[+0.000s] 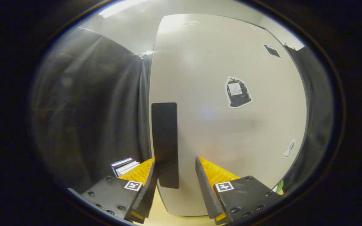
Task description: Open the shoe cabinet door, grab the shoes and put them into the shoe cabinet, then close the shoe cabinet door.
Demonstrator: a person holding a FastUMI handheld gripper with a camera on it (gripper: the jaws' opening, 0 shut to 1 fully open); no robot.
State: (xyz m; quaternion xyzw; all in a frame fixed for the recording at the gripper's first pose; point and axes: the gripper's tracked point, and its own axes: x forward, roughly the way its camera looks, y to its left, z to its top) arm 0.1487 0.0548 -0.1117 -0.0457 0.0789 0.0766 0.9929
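The tall, pale cream, smooth-faced shoe cabinet door [228,125] looks like a stiff, light panel that should swing on hinges rather than lift; its glossy face offers no purchase, so the flat black rectangular handle strip [165,144] along its left edge is the place to take hold, pinched and drawn outward. The door stands directly ahead of the fingers. It carries a black bag-shaped sticker [238,92], a small shoe-shaped sticker [289,148] lower right and a dark square marker [272,50] near the top. The gripper [176,188] is spread wide, its fingers flanking the handle's lower end and holding nothing. Dark cloth [99,110] hangs to the left, with a stack of pale flat items [124,165] near the left finger.
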